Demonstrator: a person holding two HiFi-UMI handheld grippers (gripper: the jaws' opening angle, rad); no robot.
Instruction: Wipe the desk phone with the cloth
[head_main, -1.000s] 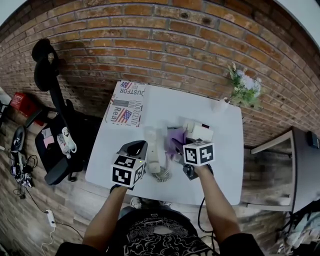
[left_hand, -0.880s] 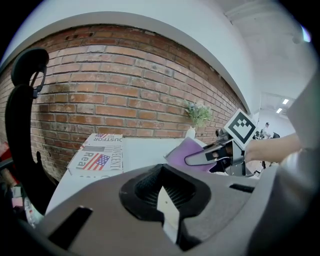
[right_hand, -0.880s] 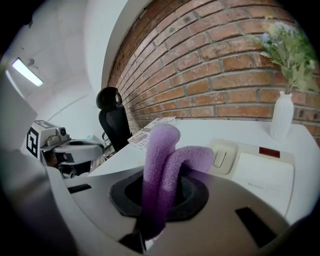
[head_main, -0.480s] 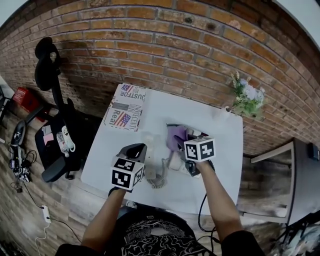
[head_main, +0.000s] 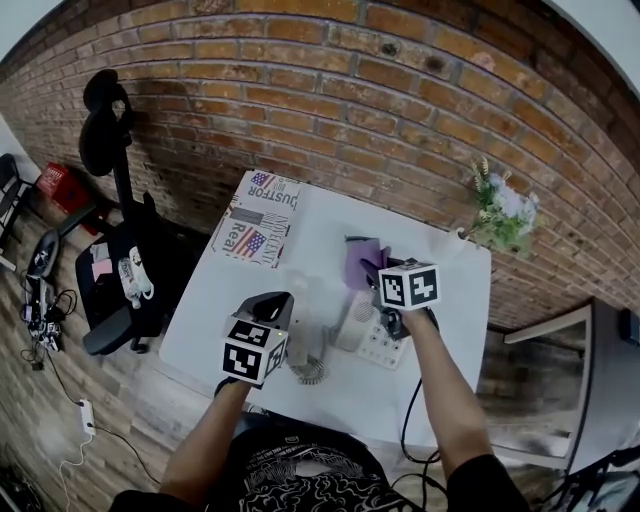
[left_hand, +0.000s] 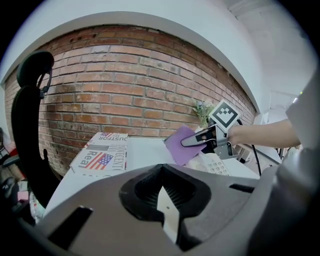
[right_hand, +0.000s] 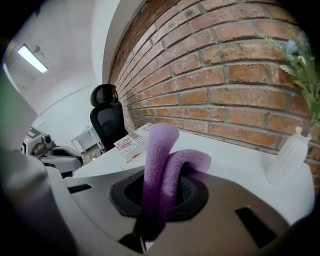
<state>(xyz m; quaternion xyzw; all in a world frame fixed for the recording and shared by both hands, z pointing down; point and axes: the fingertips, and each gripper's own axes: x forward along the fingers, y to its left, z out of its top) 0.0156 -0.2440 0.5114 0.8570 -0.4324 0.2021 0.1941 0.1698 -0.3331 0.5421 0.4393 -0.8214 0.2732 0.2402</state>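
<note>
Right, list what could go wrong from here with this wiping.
1. The left gripper seems to grip the handset, which is off the phone. The coiled cord lies near the table's front edge, so a tug could drag the phone.
2. The right gripper pinches the cloth by a fold only, so it might slip out under pressure.
3. The vase stands at the back of the table, and a wide sweep could tip it.

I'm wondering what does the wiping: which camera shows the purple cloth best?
The right gripper view: the cloth sits close up, folded, pinched in the right gripper. The left gripper view shows a flat sheet; the head view only a small purple patch.
</note>
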